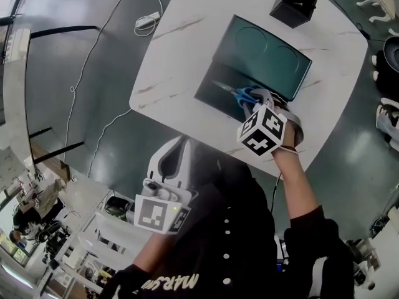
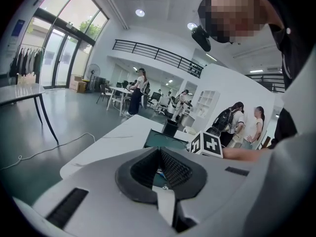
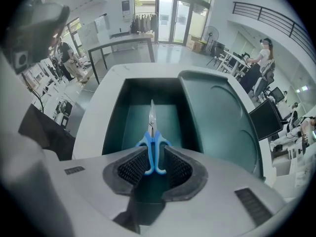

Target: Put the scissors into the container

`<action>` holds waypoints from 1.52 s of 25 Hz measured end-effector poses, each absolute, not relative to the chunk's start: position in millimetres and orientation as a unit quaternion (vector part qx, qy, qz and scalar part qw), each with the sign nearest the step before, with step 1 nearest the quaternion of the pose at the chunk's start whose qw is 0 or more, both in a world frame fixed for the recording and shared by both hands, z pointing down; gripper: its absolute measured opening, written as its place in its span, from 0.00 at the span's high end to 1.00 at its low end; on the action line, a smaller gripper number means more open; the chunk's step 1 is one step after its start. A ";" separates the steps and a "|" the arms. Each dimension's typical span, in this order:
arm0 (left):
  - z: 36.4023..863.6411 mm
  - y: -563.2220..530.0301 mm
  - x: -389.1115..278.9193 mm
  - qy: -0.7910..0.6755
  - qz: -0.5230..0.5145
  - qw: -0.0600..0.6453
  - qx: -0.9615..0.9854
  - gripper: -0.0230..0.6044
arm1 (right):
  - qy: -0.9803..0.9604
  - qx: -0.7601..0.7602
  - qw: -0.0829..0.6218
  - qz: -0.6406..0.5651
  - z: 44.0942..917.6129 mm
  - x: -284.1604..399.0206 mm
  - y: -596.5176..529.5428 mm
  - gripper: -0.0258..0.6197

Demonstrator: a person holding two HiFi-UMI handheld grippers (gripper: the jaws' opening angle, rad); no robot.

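The right claw (image 3: 156, 157) hangs low over the open teal container (image 3: 114, 117), which stands on the white marble-patterned bench (image 1: 187, 42). Its jaws stand wide apart. The scissors (image 3: 152, 137) are inside the deeper half of the container, and their closed blades point straight away from the claw, along the length of the box. Their blue handles are between the two ribbed pads (image 3: 132, 168), very near to them on both sides, but the pads do not seem to press on them. Whether the handles fully rest on the bottom, I cannot tell. The flat lid (image 3: 222, 117) of the container lies open just beside the deep half, on its right in the right gripper view, and has round shapes pressed into it. In the head view the marker cube (image 1: 262, 129) of this claw is over the near edge of the container. The left claw (image 2: 159, 151) is off the bench, near the person's body and just beside the near bench edge; its pads meet at the tips and hold nothing. A small black box (image 1: 293, 4) stands at the far part of the bench, well apart from the container. A white cable (image 1: 106, 42) runs across the grey floor.
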State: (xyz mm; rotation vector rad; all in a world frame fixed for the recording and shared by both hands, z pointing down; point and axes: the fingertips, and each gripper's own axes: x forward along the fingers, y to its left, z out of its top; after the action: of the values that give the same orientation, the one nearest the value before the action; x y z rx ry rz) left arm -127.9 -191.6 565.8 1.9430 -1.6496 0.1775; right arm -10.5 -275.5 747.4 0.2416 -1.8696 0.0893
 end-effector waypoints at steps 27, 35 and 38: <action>406.2 -243.7 -91.5 -0.549 0.011 0.112 0.828 0.91 | -0.930 0.325 0.174 -0.010 441.4 46.8 -281.6 0.94; 382.2 -249.9 -67.1 -0.517 -0.001 0.088 0.852 0.91 | -0.929 0.361 0.081 0.016 386.1 85.8 -266.1 0.94; 373.7 -251.3 -60.3 -0.511 -0.005 0.083 0.856 0.91 | -0.918 0.394 0.038 0.015 365.6 105.5 -260.0 0.94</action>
State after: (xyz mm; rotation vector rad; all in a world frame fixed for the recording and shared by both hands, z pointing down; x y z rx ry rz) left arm -60.3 -251.3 373.7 2.5553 -1.5246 -0.0143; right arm 105.5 -260.0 365.6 1.2069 -2.8166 0.0452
